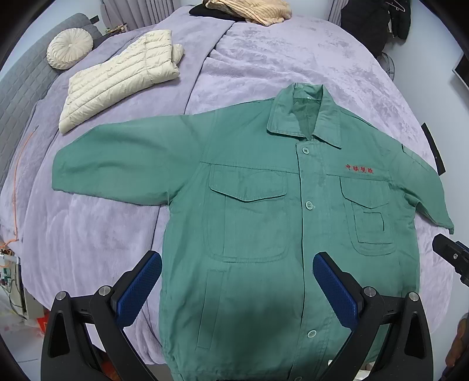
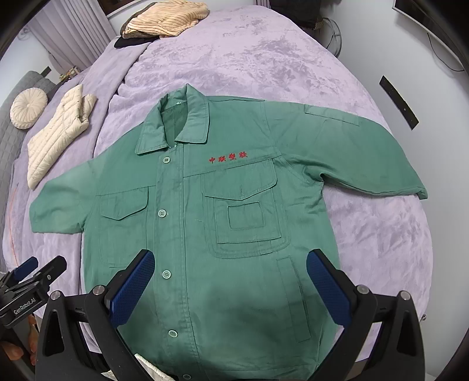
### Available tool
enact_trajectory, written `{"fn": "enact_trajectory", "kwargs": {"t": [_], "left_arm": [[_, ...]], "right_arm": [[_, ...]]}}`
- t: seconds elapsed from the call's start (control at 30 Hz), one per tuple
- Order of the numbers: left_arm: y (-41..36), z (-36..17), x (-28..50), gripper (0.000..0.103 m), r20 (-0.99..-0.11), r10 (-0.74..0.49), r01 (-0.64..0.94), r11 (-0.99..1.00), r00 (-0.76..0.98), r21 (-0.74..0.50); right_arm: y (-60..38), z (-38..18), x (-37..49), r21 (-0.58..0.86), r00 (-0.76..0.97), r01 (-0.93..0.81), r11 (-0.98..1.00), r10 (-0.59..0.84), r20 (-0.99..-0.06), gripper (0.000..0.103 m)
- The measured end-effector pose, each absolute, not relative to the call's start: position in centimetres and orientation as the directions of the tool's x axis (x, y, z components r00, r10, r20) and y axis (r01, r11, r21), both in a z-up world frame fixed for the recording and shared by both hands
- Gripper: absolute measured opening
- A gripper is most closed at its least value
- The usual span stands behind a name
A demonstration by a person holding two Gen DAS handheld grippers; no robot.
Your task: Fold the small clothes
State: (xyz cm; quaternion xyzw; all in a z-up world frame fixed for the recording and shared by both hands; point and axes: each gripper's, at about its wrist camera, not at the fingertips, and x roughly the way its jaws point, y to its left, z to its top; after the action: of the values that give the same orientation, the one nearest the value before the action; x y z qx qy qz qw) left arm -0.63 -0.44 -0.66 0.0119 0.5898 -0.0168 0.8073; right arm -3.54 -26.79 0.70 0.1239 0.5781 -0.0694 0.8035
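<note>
Jacket (image 1: 258,222) lies flat, front up, on the bed (image 1: 88,240); from the left wrist view it looks soft, limp cotton, best pinched at hem or sleeve cuff. Left gripper (image 1: 237,281) gapes wide, empty.

Right view: collar (image 2: 173,123) points away, hem near (long axis runs away); right gripper (image 2: 230,278) is wide, empty.

One green jacket (image 1: 263,234), two claws (image 1: 237,296).

Spread flat on the bed (image 1: 263,58): jacket (image 1: 263,219), buttons up, sleeves out to both sides. Left of its collar, on the bed: puffy coat (image 1: 117,85), with round pillow (image 1: 69,48) behind. Far behind, by the bed's edge: folded sweater (image 2: 167,20).
</note>
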Motion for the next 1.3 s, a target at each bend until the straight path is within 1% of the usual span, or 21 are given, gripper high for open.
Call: {"fn": "enact_trajectory", "kwargs": {"t": [1.3], "left_arm": [[0.0,-1.1,-1.0,0.103,-0.956,-0.008,0.035,0.999,0.293,0.003]], "right_arm": [[-25.3,-0.1,-4.1,0.117,0.312,0.245,0.962,0.036,-0.949,0.103]]}}
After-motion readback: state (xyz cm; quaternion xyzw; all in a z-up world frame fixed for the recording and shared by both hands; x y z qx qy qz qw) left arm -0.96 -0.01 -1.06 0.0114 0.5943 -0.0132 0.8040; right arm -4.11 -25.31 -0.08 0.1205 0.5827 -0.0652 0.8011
